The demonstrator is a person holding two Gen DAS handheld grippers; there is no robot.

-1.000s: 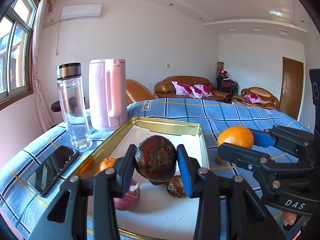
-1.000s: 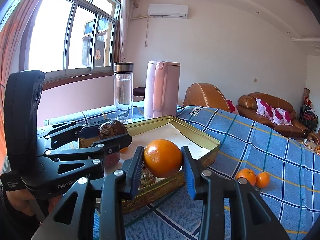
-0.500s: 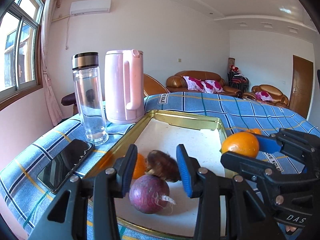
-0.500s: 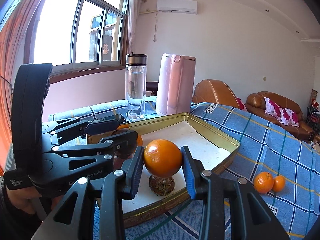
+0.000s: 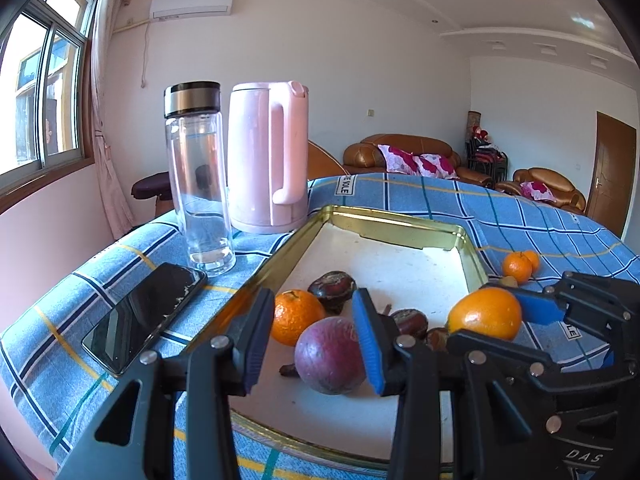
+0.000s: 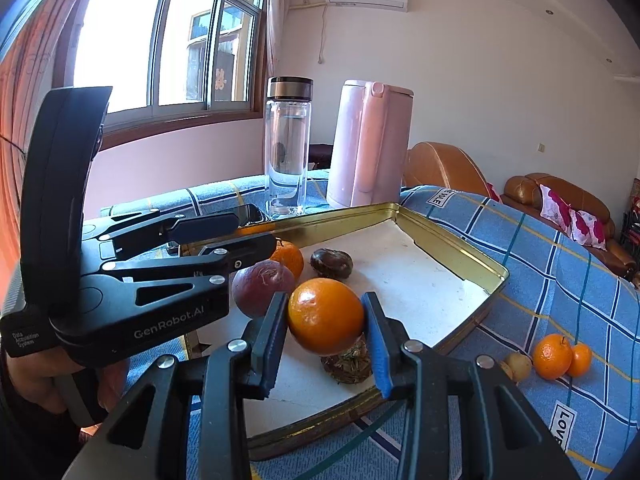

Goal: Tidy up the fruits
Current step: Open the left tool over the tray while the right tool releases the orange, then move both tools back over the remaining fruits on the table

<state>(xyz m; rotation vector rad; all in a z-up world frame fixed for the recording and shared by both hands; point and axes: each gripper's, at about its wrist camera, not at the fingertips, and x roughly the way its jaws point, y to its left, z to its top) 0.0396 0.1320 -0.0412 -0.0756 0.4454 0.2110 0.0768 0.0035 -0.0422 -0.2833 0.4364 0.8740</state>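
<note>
A gold-rimmed tray (image 5: pixel 400 220) (image 6: pixel 460 240) lies on the blue checked cloth. In it sit a tangerine (image 5: pixel 296 316), a purple fruit (image 5: pixel 330 356), a dark brown fruit (image 5: pixel 332 286) and small brown ones (image 5: pixel 408 322). My left gripper (image 5: pixel 312 300) (image 6: pixel 252 234) hangs open just above the purple fruit (image 6: pixel 260 288), with nothing between its pads. Over the tray's near edge, my right gripper (image 6: pixel 326 304) is shut on a large orange (image 6: pixel 326 316) (image 5: pixel 484 318). A brown husky fruit (image 6: pixel 346 362) lies under that orange.
Two tangerines (image 6: pixel 554 356) and a small yellowish fruit (image 6: pixel 518 366) lie on the cloth right of the tray. A glass bottle (image 5: pixel 198 176) and a pink kettle (image 5: pixel 268 160) stand behind it. A phone (image 5: pixel 144 316) lies to its left.
The dark brown fruit that sat between my left fingers now lies in the tray. Both grippers have come forward and lower over the tray. The right one still holds the orange.
</note>
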